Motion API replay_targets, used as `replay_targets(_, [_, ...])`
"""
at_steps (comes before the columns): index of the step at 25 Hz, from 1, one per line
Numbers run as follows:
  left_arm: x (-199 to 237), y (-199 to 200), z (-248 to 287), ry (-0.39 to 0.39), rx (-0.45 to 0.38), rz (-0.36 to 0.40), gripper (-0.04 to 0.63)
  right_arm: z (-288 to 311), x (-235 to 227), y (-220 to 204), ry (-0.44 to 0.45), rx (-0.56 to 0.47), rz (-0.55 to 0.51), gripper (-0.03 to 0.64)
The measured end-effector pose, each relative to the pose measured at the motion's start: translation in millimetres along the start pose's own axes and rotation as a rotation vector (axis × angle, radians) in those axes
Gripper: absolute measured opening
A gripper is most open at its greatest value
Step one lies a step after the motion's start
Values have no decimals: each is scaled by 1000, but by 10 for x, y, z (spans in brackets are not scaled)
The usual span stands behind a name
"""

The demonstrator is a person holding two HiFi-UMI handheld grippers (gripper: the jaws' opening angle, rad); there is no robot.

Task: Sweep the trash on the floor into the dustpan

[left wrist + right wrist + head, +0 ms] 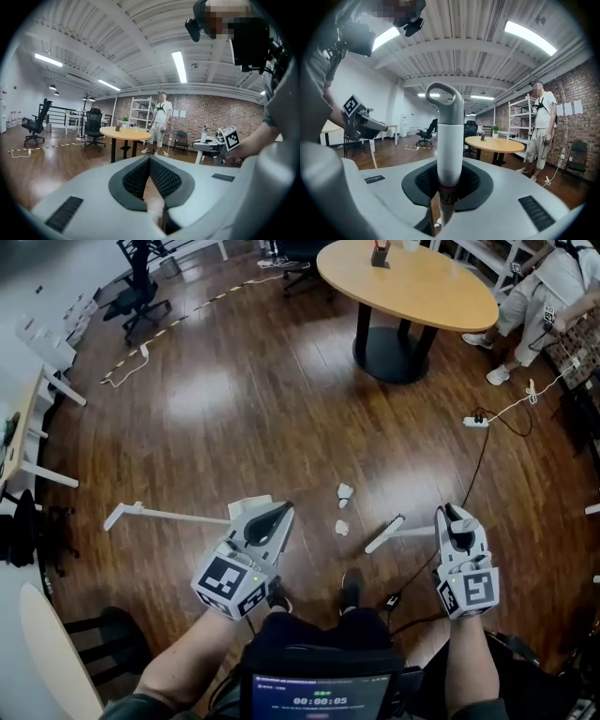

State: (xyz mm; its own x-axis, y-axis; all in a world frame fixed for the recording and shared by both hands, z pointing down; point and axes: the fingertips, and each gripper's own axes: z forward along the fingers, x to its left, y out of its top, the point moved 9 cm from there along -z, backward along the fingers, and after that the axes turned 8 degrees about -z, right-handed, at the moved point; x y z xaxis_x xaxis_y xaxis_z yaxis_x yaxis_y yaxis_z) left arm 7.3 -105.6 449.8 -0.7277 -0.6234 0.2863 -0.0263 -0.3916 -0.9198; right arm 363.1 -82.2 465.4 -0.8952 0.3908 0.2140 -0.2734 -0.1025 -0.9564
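L gripper (274, 517) low in front, angled fwd and a bit inward; jaws pressed together at the tips, nothing seen btwn them. R gripper (454, 518) out on the other side, pointing fwd, jaws clamped on a white handle (449, 140) standing upright btwn them. L forearm (192, 652) and R forearm (466, 662) reach fwd, well apart.

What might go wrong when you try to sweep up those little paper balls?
The crumpled white paper ball and the smaller white scrap lie loose on the brown wooden floor. A hard swipe with the white broom handle clamped in the right gripper might scatter them instead of gathering them.
The black cable runs across the floor beside that gripper, so the broom may snag it.
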Motion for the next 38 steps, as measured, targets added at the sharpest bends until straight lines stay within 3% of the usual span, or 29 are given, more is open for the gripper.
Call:
replay_targets(7, [324,-228,200,20,50,-9,6,362,154,-630,20,101,37,60])
replay_targets(16, [439,-318,114,-1,33,-49,8,370,498,-882,41,216,7,58])
replay_targets(27, [644,-292,-278,27,17,-59,6,670,1038,-640,160,266,-129,55])
replay_targets(38, [1418,-327,-1128,107,3,-86,8,1702,1979,-309,231,213,-112,55])
